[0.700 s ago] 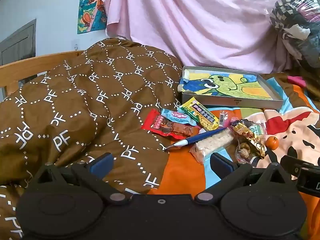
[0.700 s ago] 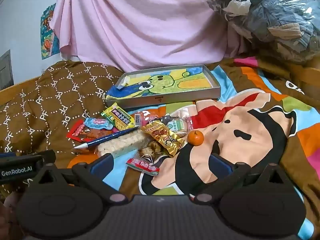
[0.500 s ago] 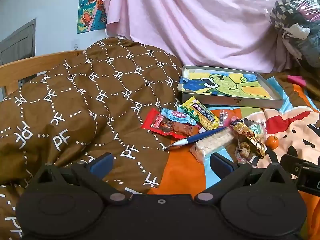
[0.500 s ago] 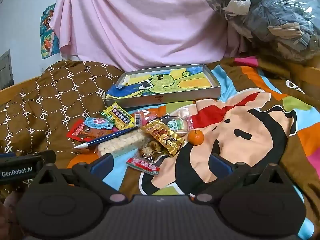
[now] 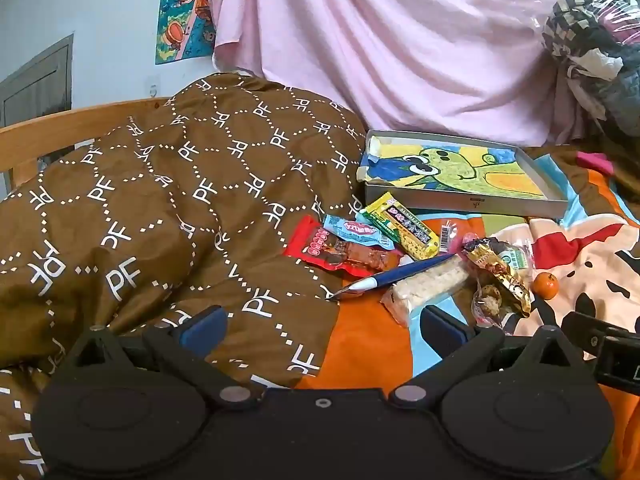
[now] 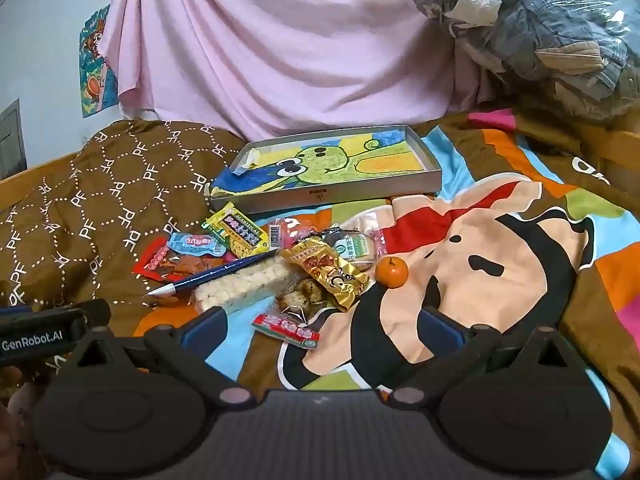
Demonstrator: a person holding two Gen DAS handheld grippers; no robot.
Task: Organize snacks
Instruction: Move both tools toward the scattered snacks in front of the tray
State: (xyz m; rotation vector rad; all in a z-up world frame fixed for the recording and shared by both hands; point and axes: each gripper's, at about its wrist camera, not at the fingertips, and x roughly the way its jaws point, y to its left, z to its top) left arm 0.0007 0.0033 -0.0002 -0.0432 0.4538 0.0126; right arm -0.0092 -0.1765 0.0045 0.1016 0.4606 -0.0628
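Note:
Several snacks lie in a heap on the bed: a red packet (image 5: 336,252), a light blue candy (image 5: 356,232), a yellow-green bar (image 5: 404,226), a clear pack of puffed rice (image 6: 248,282), a gold packet (image 6: 328,270) and a small orange (image 6: 391,272). A blue pen (image 5: 394,276) rests across them. Behind the heap sits a shallow grey box (image 6: 434,178) lined with a frog drawing. My left gripper (image 5: 322,326) hovers open in front of the heap. My right gripper (image 6: 322,326) is open too, short of a red-and-green packet (image 6: 286,330). Neither holds anything.
A brown patterned quilt (image 5: 160,200) is bunched up at the left, against a wooden bed rail (image 5: 60,128). A cartoon blanket (image 6: 500,256) covers the right side. Pink cloth (image 6: 280,48) hangs behind, and a plastic bag of clothes (image 6: 560,36) sits at the far right.

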